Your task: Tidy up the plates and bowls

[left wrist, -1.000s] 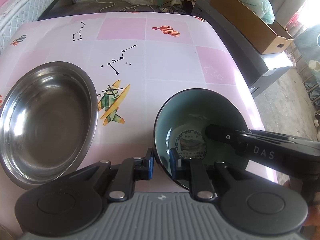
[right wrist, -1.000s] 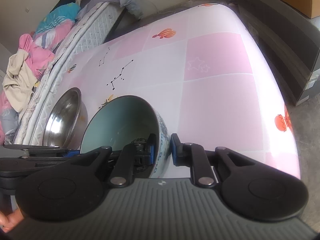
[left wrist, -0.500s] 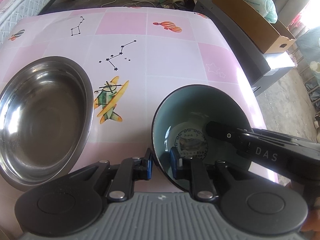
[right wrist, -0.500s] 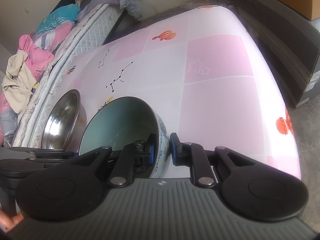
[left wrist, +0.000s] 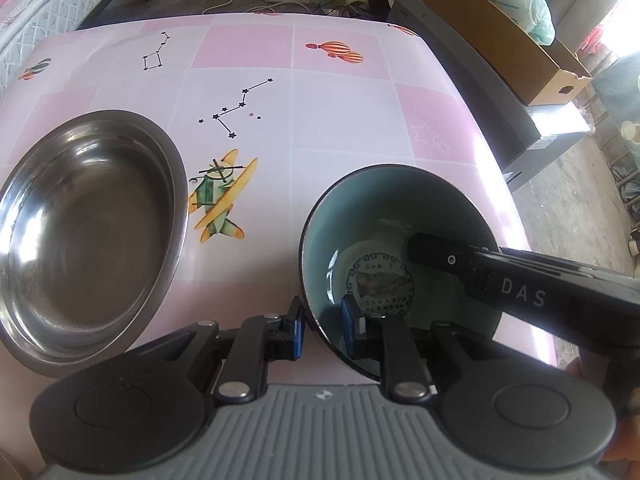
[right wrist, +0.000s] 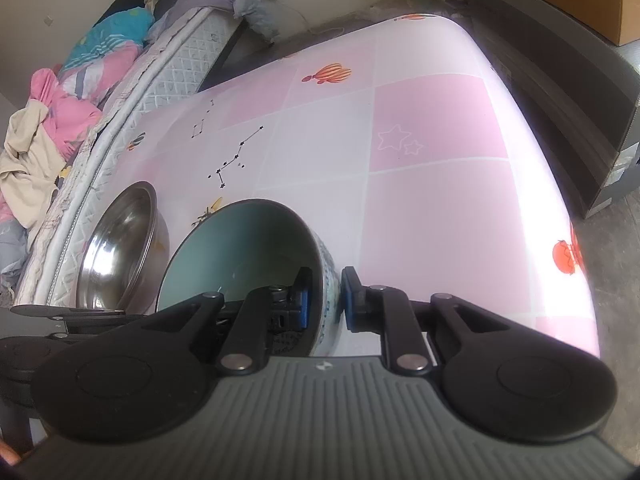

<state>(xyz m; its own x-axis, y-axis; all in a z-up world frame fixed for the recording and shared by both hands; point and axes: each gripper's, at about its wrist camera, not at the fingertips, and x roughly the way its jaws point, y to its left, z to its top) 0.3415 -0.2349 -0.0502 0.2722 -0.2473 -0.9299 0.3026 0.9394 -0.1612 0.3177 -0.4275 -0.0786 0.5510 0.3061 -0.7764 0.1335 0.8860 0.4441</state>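
Pink-checked table lies bare beyond; its right edge is close. Teal-lined ceramic bowl, beside the steel bowl, has its rim clamped by left tool and right tool.

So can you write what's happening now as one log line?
left gripper: shut on ceramic bowl rim | right gripper: shut on opposite rim | steel bowl: on table, untouched

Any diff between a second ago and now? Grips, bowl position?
Nothing visibly changed. Left claw and right claw each still pinch the rim of the teal ceramic bowl, one finger inside and one outside. The steel bowl sits beside it on the pink tablecloth as before.
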